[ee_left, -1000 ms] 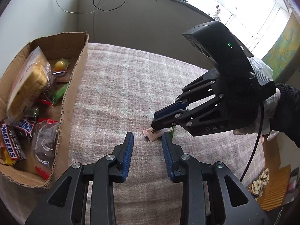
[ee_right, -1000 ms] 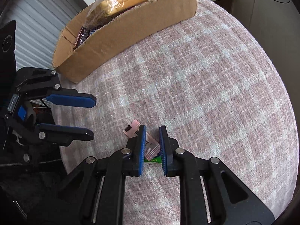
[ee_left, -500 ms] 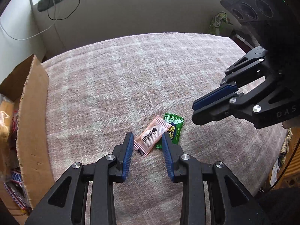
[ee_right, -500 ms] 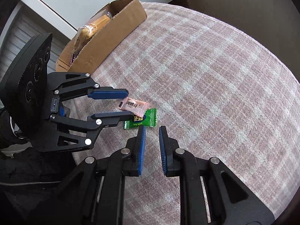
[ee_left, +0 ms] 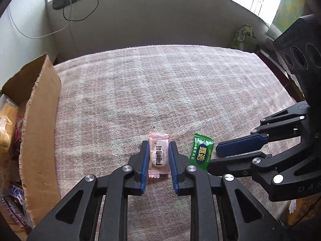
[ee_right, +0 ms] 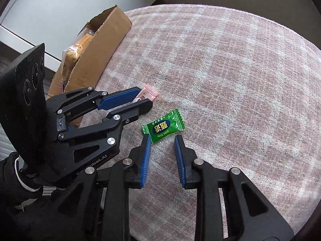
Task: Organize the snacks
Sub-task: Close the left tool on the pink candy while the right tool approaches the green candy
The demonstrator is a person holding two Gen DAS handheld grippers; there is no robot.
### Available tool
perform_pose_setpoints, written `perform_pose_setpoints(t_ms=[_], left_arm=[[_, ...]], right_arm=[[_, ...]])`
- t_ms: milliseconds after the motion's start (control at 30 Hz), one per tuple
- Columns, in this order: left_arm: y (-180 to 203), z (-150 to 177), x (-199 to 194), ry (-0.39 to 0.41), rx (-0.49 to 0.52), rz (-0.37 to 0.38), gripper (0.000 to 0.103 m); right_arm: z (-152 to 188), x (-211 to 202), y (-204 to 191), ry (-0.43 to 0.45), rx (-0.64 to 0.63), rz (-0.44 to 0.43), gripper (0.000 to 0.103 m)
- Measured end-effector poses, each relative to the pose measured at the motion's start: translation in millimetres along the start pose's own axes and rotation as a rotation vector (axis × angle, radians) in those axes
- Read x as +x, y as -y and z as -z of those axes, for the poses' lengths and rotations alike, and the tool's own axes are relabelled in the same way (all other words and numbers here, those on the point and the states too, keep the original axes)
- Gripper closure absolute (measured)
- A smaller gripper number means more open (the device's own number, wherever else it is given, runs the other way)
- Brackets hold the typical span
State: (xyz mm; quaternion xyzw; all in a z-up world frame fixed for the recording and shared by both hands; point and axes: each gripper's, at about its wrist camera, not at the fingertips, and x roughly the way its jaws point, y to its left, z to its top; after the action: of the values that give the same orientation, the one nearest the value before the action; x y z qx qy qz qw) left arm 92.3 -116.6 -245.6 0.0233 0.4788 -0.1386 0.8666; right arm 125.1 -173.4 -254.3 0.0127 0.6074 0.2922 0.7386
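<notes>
— So, what can be read on the two loose sweets?

— Only the green candy [ee_right: 163, 127] is legible: yellow characters on a dark blue oval, with "ZHEN XUAN" in small letters beside it. It lies flat on the pink checked tablecloth [ee_right: 230, 80]. The pink candy [ee_left: 159, 157] carries dark characters and a barcode near one end, but I cannot make them out.

— Where does the left gripper [ee_left: 158, 160] stand?

— Its blue pads [ee_left: 144, 164] flank the pink candy, one at each long edge, and the jaws are closing in. Whether they already press the wrapper, I cannot tell; it looks like bare contact at most. The candy lies on the cloth.

— And the right gripper [ee_right: 162, 152]?

— Its jaws are parting. The green candy sits just beyond the fingertips, one corner near the left pad, not pinched.

— Any writing on the tools?

— From the left wrist view the right gripper's body shows "DAS" at the frame edge. From the right wrist view the left one shows letters ending in "obot.AI".

— The cardboard box [ee_left: 40, 132]?

— At the cloth's left edge, well apart from both sweets. Inside, a Snickers bar [ee_left: 17, 192] shows part of its blue logo, and a clear bag of yellow wafers [ee_left: 6, 124] sits above it.
</notes>
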Motion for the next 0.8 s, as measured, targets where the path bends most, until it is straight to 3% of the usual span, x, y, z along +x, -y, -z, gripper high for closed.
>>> perform_pose_setpoints(t_ms=[200,333,567,733,800], left_arm=[[-15,16,-12,0.027,-0.1,0.002,0.085],[-19,32,-21,0.046,-0.156,0.006,0.085],[-24,46,-30,0.075,-0.195,0.013,0.086],[-27,56,-35,0.084,-0.22,0.023,0.086],[-27,57,-35,0.084,-0.223,0.028,0.086]], right_arm=[[-4,5,-6,0.029,0.102,0.069,0.065],[-9,10,-20,0.03,0.103,0.148,0.065],[-19,25,-45,-0.013,-0.01,0.28,0.063],[-24,39,-65,-0.07,-0.184,0.416,0.068],[-26,40,-67,-0.077,-0.216,0.422,0.068]])
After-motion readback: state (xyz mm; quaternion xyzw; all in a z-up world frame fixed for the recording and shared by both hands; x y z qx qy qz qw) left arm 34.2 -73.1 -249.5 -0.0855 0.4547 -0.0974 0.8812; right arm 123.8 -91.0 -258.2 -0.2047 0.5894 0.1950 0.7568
